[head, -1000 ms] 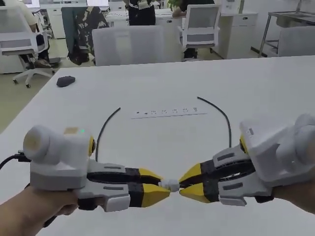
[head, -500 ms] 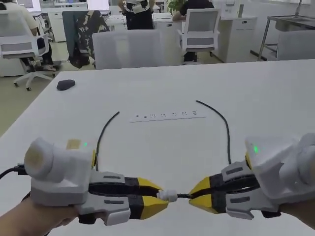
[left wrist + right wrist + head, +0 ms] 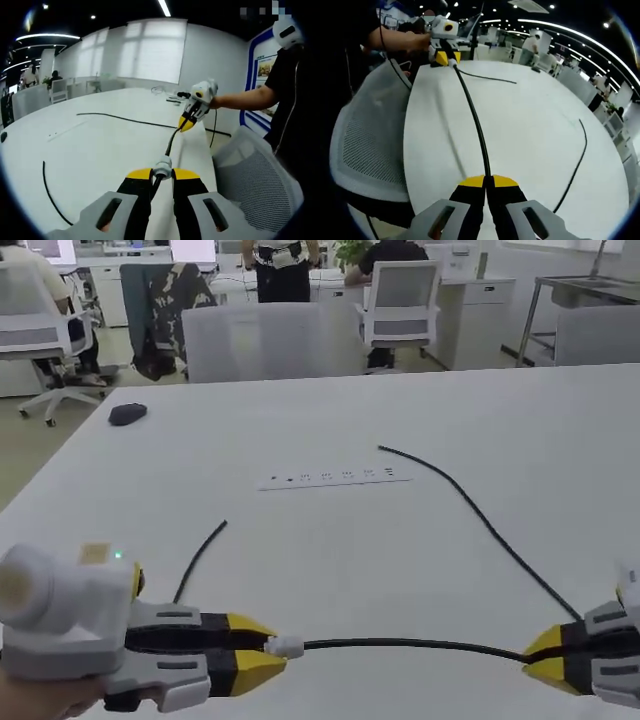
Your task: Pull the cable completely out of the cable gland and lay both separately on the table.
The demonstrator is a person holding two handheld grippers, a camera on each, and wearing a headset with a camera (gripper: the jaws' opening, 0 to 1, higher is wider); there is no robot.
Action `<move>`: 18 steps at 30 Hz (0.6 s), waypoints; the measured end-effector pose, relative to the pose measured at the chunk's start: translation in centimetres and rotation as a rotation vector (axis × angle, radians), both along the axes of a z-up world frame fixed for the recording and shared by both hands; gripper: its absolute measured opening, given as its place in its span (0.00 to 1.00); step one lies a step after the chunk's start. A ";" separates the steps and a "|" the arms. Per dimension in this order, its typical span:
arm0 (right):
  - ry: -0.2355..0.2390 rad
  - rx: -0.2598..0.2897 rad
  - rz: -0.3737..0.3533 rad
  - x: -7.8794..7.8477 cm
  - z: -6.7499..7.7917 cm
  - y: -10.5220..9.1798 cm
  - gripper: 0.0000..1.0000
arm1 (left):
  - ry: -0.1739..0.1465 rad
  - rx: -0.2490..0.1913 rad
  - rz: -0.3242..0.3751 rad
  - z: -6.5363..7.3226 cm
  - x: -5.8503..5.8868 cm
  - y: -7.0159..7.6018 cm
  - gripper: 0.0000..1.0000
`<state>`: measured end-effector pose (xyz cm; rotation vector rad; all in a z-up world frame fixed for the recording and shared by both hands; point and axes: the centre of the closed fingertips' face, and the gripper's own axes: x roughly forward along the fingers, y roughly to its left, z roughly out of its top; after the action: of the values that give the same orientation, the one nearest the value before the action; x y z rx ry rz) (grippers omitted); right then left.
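A small white cable gland (image 3: 284, 646) sits between the yellow tips of my left gripper (image 3: 270, 650), which is shut on it at the lower left of the head view. A black cable (image 3: 410, 645) runs taut from the gland to my right gripper (image 3: 530, 660), shut on it at the lower right. Beyond it the cable curves away across the table. A short tail (image 3: 200, 555) trails behind the left gripper. In the left gripper view the gland (image 3: 162, 166) is between the jaws. In the right gripper view the cable (image 3: 475, 120) leads to the gland (image 3: 453, 63).
A flush socket strip (image 3: 330, 478) lies mid-table and a dark mouse (image 3: 127, 414) at the far left. White chairs (image 3: 260, 340) stand behind the table's far edge. A mesh chair (image 3: 255, 175) is by the near edge, where a person stands.
The grippers have drawn far apart: the right one went right, the left one left. The cable stretch between them has grown long, and the tail behind the gland is shorter.
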<state>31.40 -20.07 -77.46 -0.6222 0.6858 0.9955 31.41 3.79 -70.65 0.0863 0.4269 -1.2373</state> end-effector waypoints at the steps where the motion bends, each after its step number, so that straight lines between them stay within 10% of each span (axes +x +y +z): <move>1: -0.009 -0.003 -0.002 0.2 -0.3 -0.3 0.00 | -0.003 0.002 0.008 0.0 0.1 0.2 0.14; 8: 0.058 0.022 -0.060 -0.3 -0.6 -0.3 0.01 | -0.013 0.000 0.020 0.3 0.5 0.2 0.14; 12: 0.096 0.199 -0.116 0.1 2.9 3.3 0.20 | -0.026 0.003 0.010 0.5 0.4 0.0 0.14; 18: 0.059 0.352 0.046 0.0 8.5 11.3 0.14 | -0.046 0.012 -0.034 0.7 -0.1 -1.5 0.14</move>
<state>31.41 -8.81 -68.99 -0.3026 0.5317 1.1488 31.35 2.25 -69.98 0.1323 0.3945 -1.2641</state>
